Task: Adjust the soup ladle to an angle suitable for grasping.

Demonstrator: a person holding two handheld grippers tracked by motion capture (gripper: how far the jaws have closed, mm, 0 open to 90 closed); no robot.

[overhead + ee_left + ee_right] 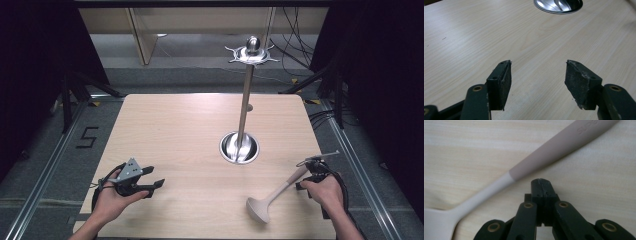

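A: High view, items?
B: Wooden surface [175, 130]; steel stand [246, 100], round base past centre at 1 o'clock; beige ladle [277, 195] at 4 o'clock, bowl nearest the person. Left gripper [159, 178] at 8 o'clock, right gripper [303, 174] at the ladle's handle.

A: Left gripper view?
B: Left gripper [538, 75] released, jaws wide over bare surface; stand base [559, 5] at 12 o'clock.

A: Right gripper view?
B: Right gripper [542, 185] clenched, jaws together, empty; ladle [544, 155] lies just beyond the tips.
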